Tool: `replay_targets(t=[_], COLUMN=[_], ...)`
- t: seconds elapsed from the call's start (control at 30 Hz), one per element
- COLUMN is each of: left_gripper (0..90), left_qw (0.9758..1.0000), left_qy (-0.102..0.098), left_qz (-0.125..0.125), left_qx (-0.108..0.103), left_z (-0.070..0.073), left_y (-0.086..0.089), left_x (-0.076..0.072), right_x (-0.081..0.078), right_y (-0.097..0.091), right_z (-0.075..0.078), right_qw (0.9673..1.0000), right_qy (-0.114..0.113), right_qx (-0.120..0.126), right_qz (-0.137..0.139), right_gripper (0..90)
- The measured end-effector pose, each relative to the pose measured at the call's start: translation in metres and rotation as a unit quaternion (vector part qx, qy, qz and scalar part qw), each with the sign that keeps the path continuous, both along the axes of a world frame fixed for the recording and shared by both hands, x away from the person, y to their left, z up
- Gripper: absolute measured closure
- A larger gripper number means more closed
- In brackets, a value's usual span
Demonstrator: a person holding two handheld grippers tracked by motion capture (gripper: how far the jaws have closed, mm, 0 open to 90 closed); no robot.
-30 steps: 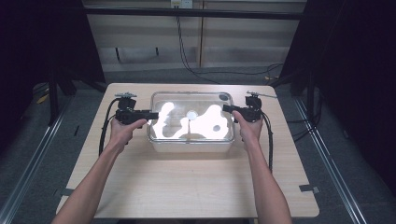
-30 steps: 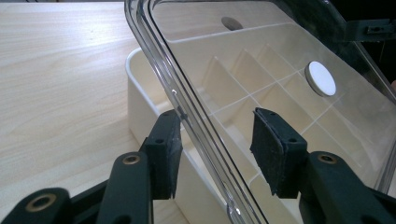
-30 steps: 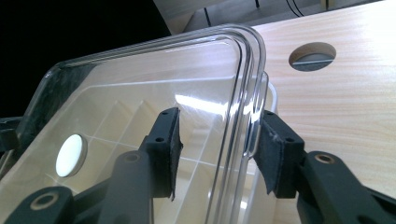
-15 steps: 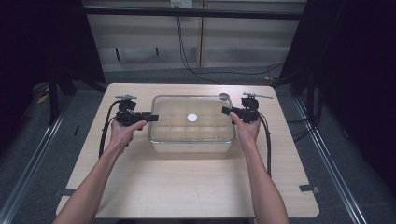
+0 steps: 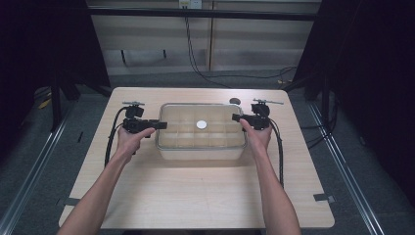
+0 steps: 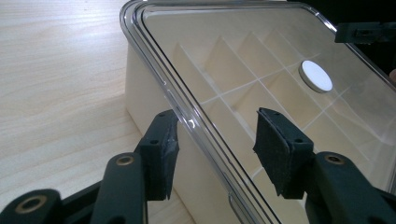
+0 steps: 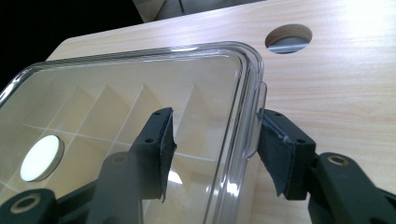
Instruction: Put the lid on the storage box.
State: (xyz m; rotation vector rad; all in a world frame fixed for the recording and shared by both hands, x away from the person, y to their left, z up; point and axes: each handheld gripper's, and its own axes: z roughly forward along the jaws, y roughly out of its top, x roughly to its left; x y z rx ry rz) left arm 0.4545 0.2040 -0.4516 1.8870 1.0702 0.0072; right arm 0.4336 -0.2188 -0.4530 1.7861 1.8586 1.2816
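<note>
One clear rectangular lid (image 5: 201, 125), gridded box (image 5: 200, 152)

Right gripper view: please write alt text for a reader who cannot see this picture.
The right gripper straddles the rim of a clear lid on a divided box; its jaws, just opening, do not press it. A white disc sits on the lid, and a round hole marks the wooden table.
</note>
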Motion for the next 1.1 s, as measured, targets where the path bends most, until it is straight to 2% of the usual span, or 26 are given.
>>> replay_targets(t=[0.03,0.07,0.13,0.27,0.43,0.5,0.7,0.87,1.1], left_gripper=[48.1,48.0,47.2,42.1,36.9,34.0,34.3,34.2,29.0], left_qw=[1.0000,1.0000,1.0000,0.9999,0.9997,0.9996,0.9992,0.9990,0.9986], left_qy=[-0.001,0.002,-0.004,-0.004,-0.017,-0.020,-0.034,-0.038,-0.051], left_qz=[-0.001,0.000,0.003,0.005,0.007,0.005,0.005,0.002,-0.001], left_qx=[-0.001,-0.004,-0.002,0.012,0.014,0.018,0.021,0.021,0.017], left_z=[-0.001,-0.002,-0.002,0.000,0.007,0.010,0.011,0.013,0.023], left_y=[0.000,0.001,0.001,0.001,0.002,0.003,0.006,0.012,0.018], left_x=[0.000,0.000,-0.001,-0.003,-0.009,-0.012,-0.025,-0.033,-0.048], right_x=[-0.001,-0.001,-0.003,-0.007,-0.014,-0.018,-0.029,-0.043,-0.061], right_y=[0.000,0.001,-0.001,-0.004,-0.009,-0.011,-0.012,-0.016,-0.017], right_z=[0.000,0.000,-0.002,-0.002,0.008,0.013,0.023,0.031,0.039], right_qw=[0.9999,0.9999,0.9999,0.9998,0.9995,0.9993,0.9986,0.9976,0.9965], right_qy=[-0.008,-0.009,-0.013,-0.018,-0.031,-0.034,-0.041,-0.055,-0.058], right_qx=[-0.007,-0.006,-0.002,-0.006,-0.005,-0.007,-0.021,-0.013,-0.018], right_qz=[0.000,-0.001,-0.001,0.004,0.003,0.010,0.027,0.040,0.058], right_gripper=[46.9,46.9,46.9,44.8,42.0,40.2,36.6,33.6,33.3])
